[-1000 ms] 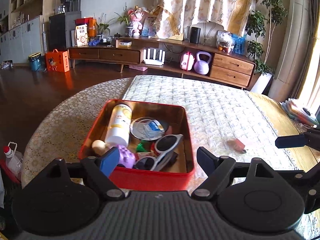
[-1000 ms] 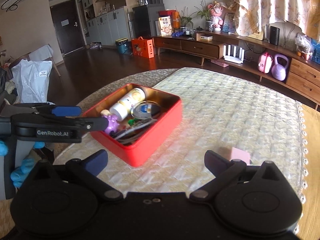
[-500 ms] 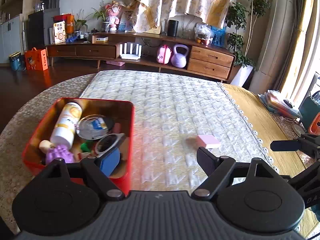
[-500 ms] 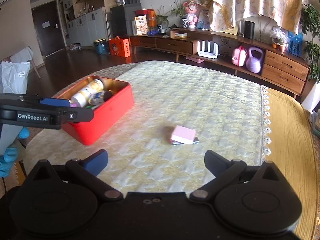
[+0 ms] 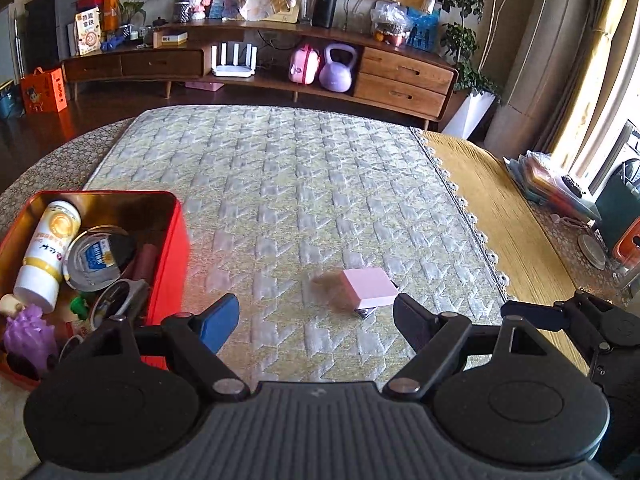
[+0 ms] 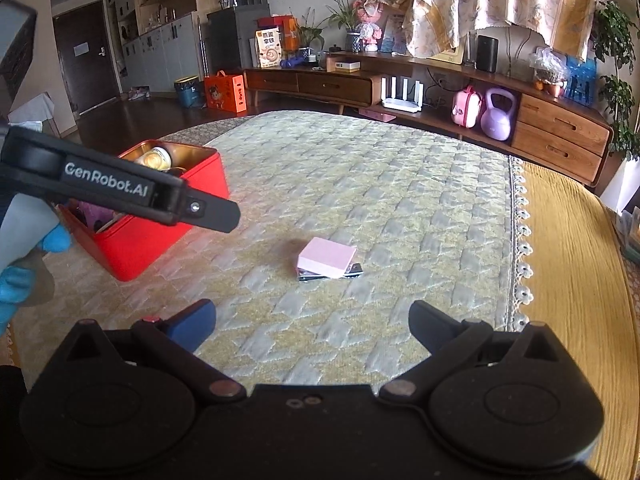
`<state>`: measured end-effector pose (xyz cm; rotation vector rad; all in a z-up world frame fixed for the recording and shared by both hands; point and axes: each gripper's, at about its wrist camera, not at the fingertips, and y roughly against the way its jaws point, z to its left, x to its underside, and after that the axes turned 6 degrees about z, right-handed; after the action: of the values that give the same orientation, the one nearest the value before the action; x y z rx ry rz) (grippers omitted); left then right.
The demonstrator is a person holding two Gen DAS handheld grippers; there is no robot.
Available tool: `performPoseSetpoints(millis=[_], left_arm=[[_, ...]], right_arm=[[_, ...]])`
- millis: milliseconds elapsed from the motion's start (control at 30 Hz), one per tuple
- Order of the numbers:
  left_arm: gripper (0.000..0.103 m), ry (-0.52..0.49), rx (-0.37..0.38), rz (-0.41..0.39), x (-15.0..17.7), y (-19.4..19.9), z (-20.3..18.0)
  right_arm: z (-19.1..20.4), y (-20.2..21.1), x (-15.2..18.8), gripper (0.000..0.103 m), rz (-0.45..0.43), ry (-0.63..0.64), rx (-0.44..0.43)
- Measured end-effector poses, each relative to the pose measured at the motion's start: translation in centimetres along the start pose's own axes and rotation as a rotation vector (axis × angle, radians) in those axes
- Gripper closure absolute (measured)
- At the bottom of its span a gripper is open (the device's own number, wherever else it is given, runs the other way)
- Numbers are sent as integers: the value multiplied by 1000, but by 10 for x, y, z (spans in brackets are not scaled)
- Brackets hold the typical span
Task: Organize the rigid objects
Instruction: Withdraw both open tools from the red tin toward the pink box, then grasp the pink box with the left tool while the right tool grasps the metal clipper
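Both grippers are over the quilted table cover, and neither holds anything. The left gripper (image 5: pixel 316 318) has its jaws standing wide apart with nothing between them; the right gripper (image 6: pixel 312 322) is likewise spread and empty. The remaining loose item, a pink block (image 5: pixel 370 283) resting on a small metal clip-like piece (image 6: pixel 352 271) whose identity cannot be confirmed, lies flat on the cover just ahead of the left gripper, slightly toward its right finger, and directly ahead of the right gripper, a little further off. The red tin (image 5: pixel 168 256) sits to the left of both tools, already containing a white bottle (image 5: pixel 46 252), a round lidded container (image 5: pixel 96 258), sunglasses (image 5: pixel 118 300) and a purple toy (image 5: pixel 30 334). The step in hand appears to be the approach to the pink block, the last object outside the tin. The next move likely calls for lowering one gripper until its fingers straddle the block's sides, closing low enough to take the metal piece as well, then carrying it leftward into the tin. Free space inside looks limited.
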<state>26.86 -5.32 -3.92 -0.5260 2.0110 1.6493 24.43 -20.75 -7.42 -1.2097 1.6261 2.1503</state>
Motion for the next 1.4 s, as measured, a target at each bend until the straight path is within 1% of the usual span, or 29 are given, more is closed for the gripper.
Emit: performPoseSetpoints(millis=[133, 200, 333, 533, 600, 667, 767, 833, 900, 1033, 1100, 1133, 1167, 1200, 1300, 1400], left_arm=[[19, -22, 1, 54, -14, -20, -13], [19, -22, 12, 92, -21, -32, -18], [19, -11, 6, 161, -31, -58, -27], [19, 31, 12, 201, -39, -88, -31], [19, 52, 12, 214, -42, -97, -30], [19, 48, -4, 220, -43, -105, -31], [19, 55, 4, 229, -43, -113, -29], [20, 43, 3, 225, -43, -116, -30], [30, 28, -1, 224, -42, -118, -32], [40, 8, -12, 208, -42, -119, -34], [50, 2, -18, 201, -43, -118, -33], [52, -5, -22, 199, -43, -118, -32], [58, -11, -27, 197, -43, -118, -32], [62, -12, -36, 194, -43, -117, -30], [62, 8, -15, 188, -42, -114, -21], [62, 14, -30, 181, -42, -111, -12]], right_arm=[[-6, -13, -3, 0, -9, 3, 7], [-10, -18, -3, 0, -11, -5, 0], [-13, -30, -5, 1, -11, 5, -7], [-15, -44, -7, 3, -12, 27, -14], [-15, -48, -8, 7, -6, 24, -9], [-17, -52, -8, 8, 1, 23, -1], [-21, -56, -8, 10, 9, 20, -7], [-22, -58, -7, 10, 13, 30, -8], [-21, -61, -8, 12, 17, 37, -17], [-18, -64, -10, 16, 18, 47, -22], [-16, -66, -12, 18, 17, 50, -29], [-15, -67, -13, 19, 16, 53, -31], [-14, -68, -14, 19, 16, 57, -33], [-13, -68, -15, 19, 15, 60, -36], [-11, -71, -19, 21, 15, 66, -47], [-9, -76, -22, 22, 21, 74, -50]])
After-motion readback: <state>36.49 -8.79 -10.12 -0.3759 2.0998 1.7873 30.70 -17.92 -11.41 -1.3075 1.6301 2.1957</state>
